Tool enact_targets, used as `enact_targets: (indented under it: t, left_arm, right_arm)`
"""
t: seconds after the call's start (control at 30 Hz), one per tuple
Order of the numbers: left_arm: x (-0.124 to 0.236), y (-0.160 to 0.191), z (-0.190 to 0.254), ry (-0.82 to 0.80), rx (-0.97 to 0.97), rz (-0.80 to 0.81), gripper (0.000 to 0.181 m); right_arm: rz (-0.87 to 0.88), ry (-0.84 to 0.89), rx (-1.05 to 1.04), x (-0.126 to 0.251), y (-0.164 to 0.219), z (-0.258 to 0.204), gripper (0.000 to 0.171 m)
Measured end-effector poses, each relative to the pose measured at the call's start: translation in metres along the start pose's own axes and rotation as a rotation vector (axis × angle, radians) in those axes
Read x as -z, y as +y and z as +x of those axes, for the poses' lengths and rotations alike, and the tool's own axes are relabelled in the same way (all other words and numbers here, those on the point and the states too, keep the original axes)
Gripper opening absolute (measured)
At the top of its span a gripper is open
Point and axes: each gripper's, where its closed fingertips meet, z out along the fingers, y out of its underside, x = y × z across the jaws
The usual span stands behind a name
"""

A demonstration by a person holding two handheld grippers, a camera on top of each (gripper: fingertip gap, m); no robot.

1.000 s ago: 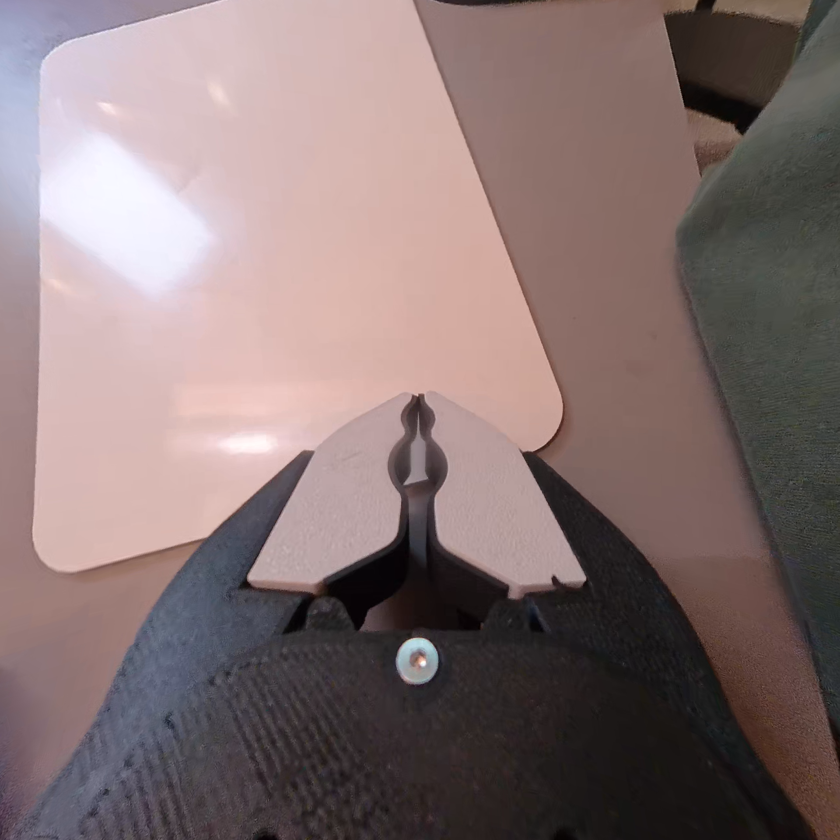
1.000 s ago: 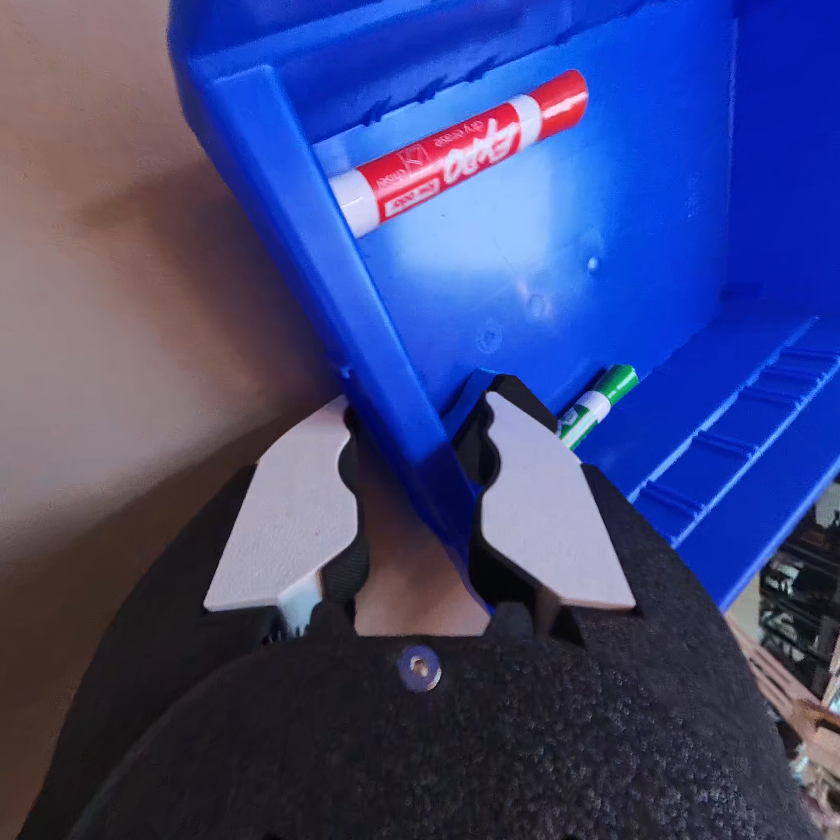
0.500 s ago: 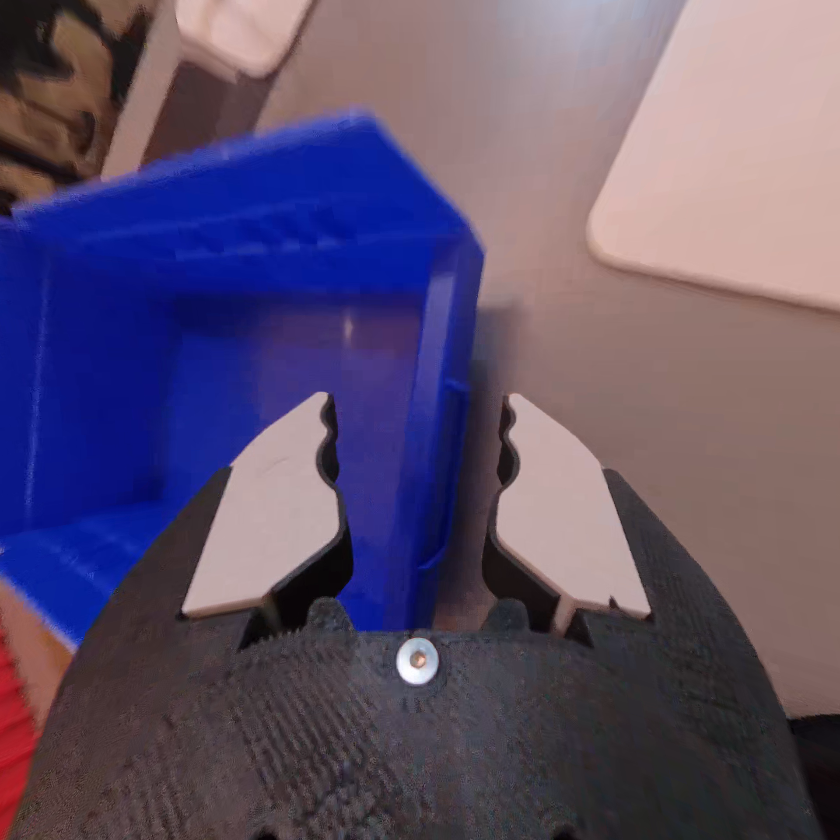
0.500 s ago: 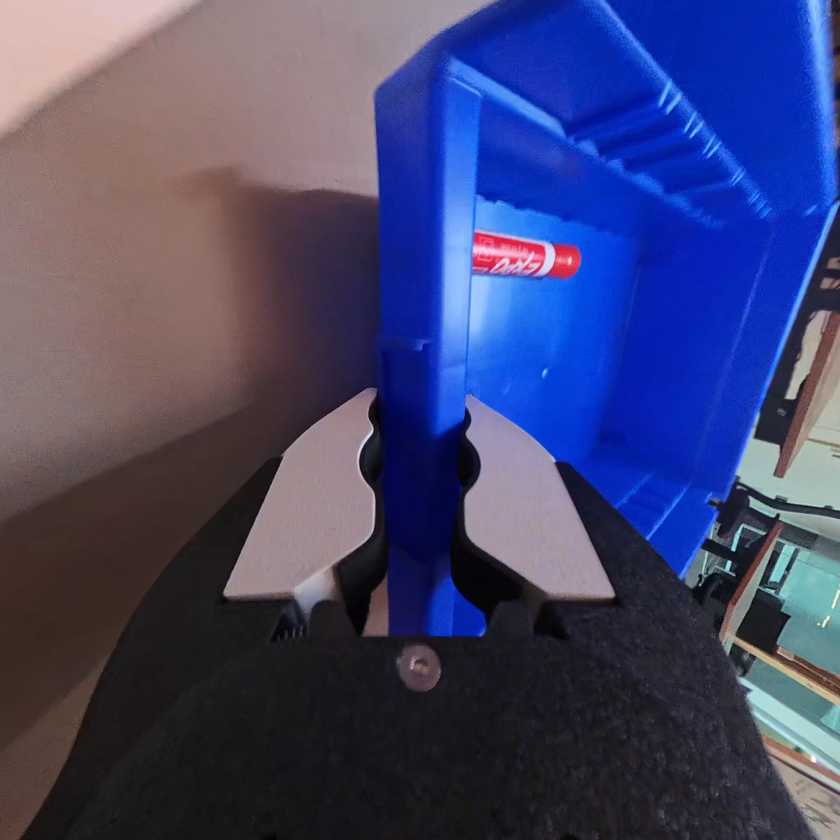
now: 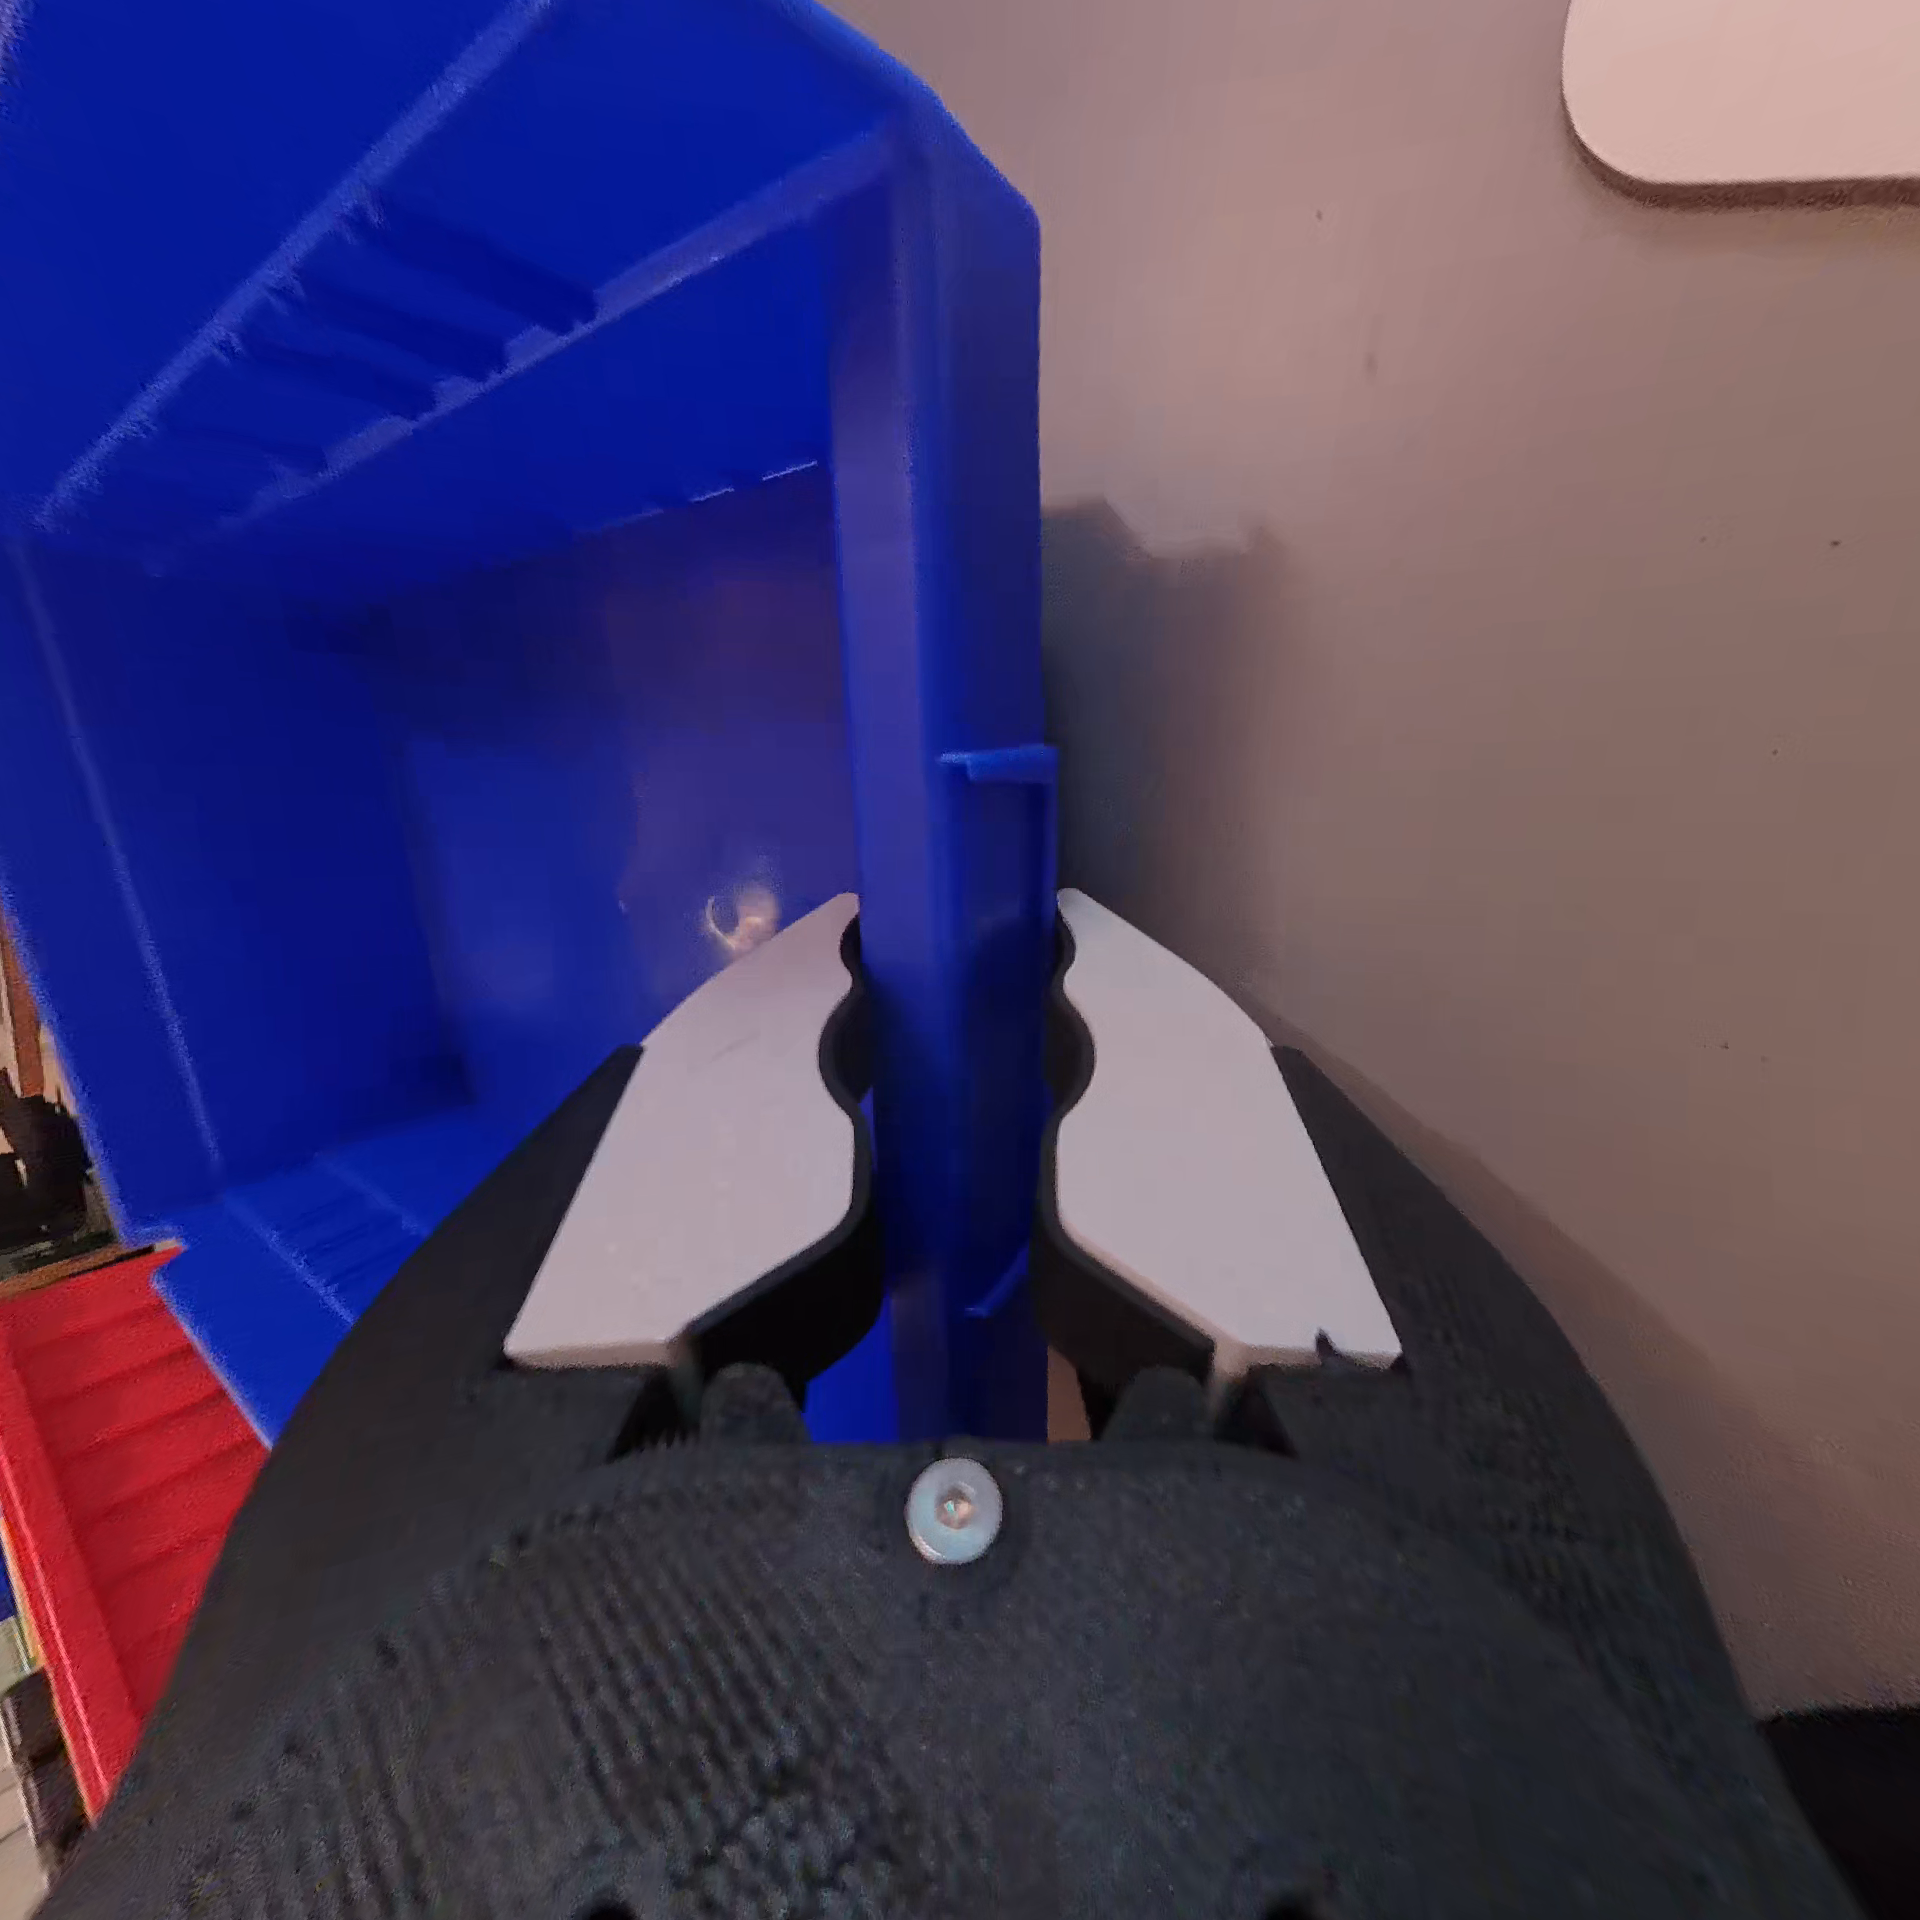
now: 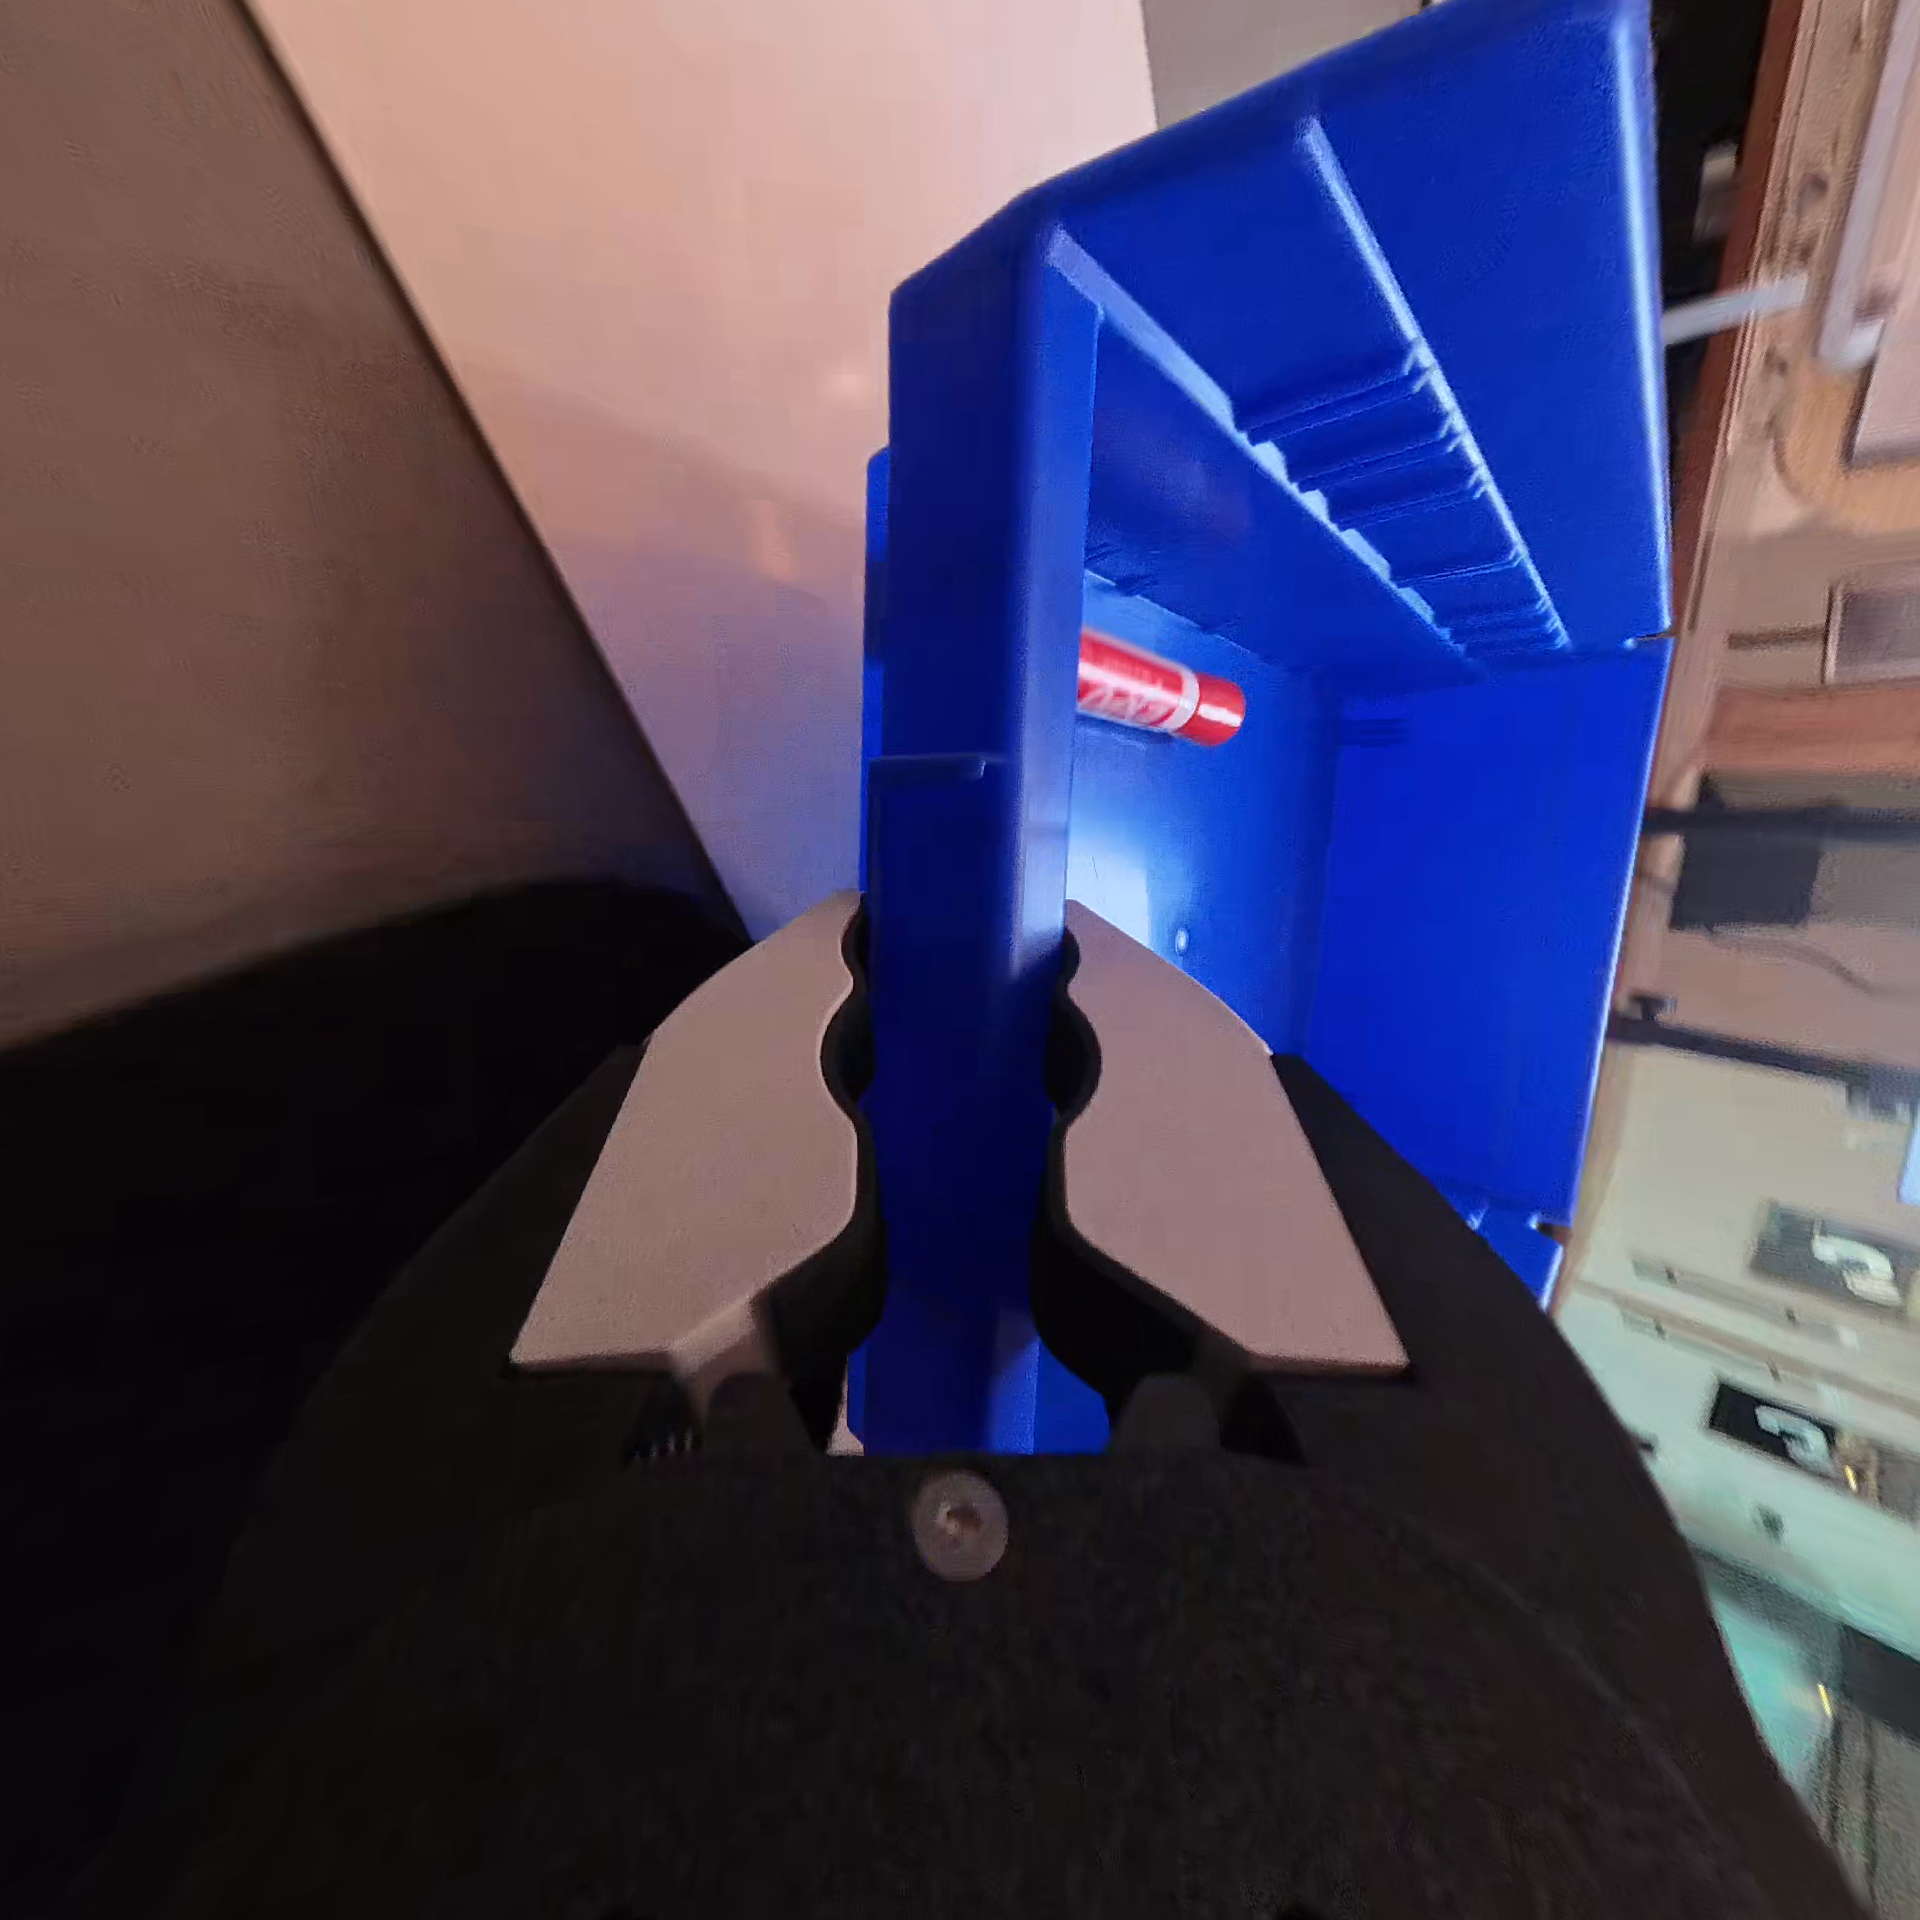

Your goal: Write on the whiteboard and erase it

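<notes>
The whiteboard (image 5: pixel 1756 94) lies flat on the grey surface (image 5: pixel 1455 727), far right in the left wrist view and well apart from the blue plastic bin (image 5: pixel 416 727). The left gripper (image 5: pixel 958 935) has its jaws closed on one bin wall, and the right gripper (image 6: pixel 961 925) has its jaws closed on another wall. A red dry-erase marker (image 6: pixel 1169 698) lies inside the bin, partly hidden by that wall.

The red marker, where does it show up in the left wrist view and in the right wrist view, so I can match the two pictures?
Left wrist view: not in it; only the bin's bare inside shows.
Right wrist view: red marker just right of centre, inside the bin, its left end hidden behind the gripped wall.
Shared landmark: the blue bin, a wall clamped between the fingers in both views.
</notes>
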Motion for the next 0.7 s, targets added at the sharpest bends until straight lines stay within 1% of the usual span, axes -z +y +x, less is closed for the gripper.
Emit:
enact_targets:
  t: [0.03, 0.1, 0.23, 0.33, 0.37, 0.4, 0.43, 0.47, 0.57, 0.63, 0.7]
  left_arm:
    - [0.005, 0.001, -0.004, -0.022, 0.009, 0.009, 0.031]
    - [0.019, 0.003, -0.019, -0.114, 0.005, 0.028, 0.03]
    - [0.047, 0.001, -0.028, -0.145, 0.053, 0.069, 0.03]
    - [0.066, -0.006, -0.037, -0.214, 0.052, 0.109, 0.03]
    - [0.074, -0.009, -0.041, -0.238, 0.062, 0.124, 0.03]
    - [0.082, -0.012, -0.046, -0.262, 0.072, 0.135, 0.03]
    - [0.09, -0.014, -0.052, -0.288, 0.083, 0.144, 0.03]
    - [0.098, -0.016, -0.059, -0.318, 0.088, 0.15, 0.03]
    - [0.12, -0.019, -0.075, -0.388, 0.061, 0.15, 0.03]
    - [0.13, -0.024, -0.079, -0.401, 0.043, 0.163, 0.03]
    - [0.136, -0.034, -0.076, -0.399, 0.02, 0.19, 0.031]
  right_arm:
    - [0.039, -0.017, 0.016, 0.0, -0.015, -0.008, 0.03]
    - [0.111, -0.052, 0.064, -0.004, -0.044, -0.022, 0.03]
    - [0.272, -0.119, 0.187, -0.024, -0.113, -0.043, 0.03]
    - [0.405, -0.131, 0.299, -0.048, -0.17, -0.049, 0.031]
    - [0.435, -0.115, 0.329, -0.059, -0.187, -0.047, 0.032]
    - [0.46, -0.064, 0.355, -0.068, -0.202, -0.041, 0.035]
    - [0.483, 0.002, 0.376, -0.075, -0.215, -0.033, 0.045]
    - [0.503, 0.029, 0.381, -0.078, -0.226, -0.028, 0.05]
    - [0.584, -0.028, 0.284, -0.071, -0.247, -0.021, 0.05]
    - [0.603, -0.046, 0.203, -0.067, -0.248, -0.014, 0.055]
    - [0.625, -0.094, 0.08, -0.063, -0.245, -0.01, 0.056]
